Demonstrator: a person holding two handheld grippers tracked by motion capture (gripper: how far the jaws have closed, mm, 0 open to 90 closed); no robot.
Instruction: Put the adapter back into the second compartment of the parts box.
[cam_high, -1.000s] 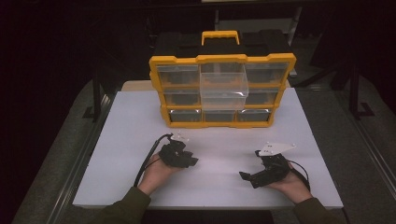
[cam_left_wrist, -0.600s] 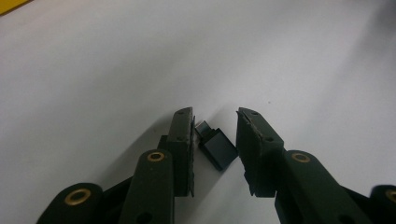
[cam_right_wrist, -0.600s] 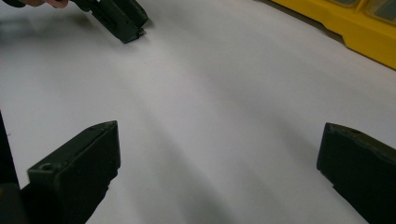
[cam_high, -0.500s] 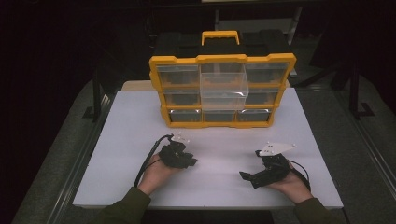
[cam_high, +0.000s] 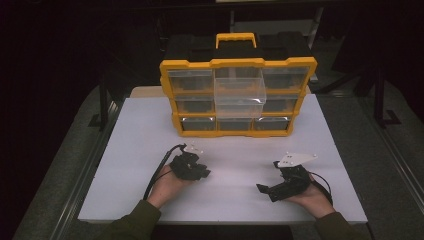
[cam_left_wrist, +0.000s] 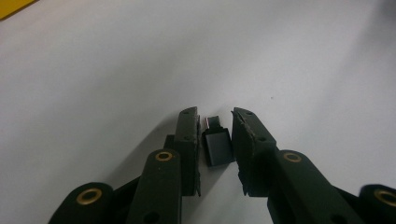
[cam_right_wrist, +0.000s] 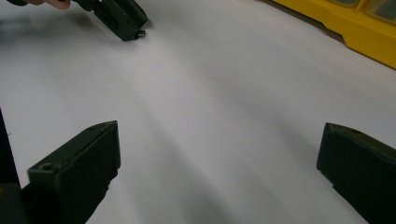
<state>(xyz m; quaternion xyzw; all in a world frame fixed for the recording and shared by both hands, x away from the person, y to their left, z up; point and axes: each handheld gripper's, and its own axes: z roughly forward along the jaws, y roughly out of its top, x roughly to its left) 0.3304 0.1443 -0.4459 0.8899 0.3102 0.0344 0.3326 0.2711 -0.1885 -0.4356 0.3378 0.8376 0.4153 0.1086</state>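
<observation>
Two grippers rest low on the white table (cam_high: 125, 150). Between the left gripper (cam_left_wrist: 215, 123) jaws sits a small black adapter (cam_left_wrist: 217, 145), with a sliver of gap at either side, so whether it is clamped I cannot tell. Closing squarely on its flat sides would likely secure it. Right gripper (cam_right_wrist: 219, 154) jaws gape wide, empty. A yellow drawer organizer (cam_high: 238, 97) stands far back, one clear drawer (cam_high: 239, 92) pulled out; nothing blocks the way.

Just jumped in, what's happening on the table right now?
A person holds a gripper in each hand over the white table. The left gripper has a small black adapter between its jaws. The right gripper is open and empty. A yellow organizer stands at the back, one clear drawer pulled out.
</observation>
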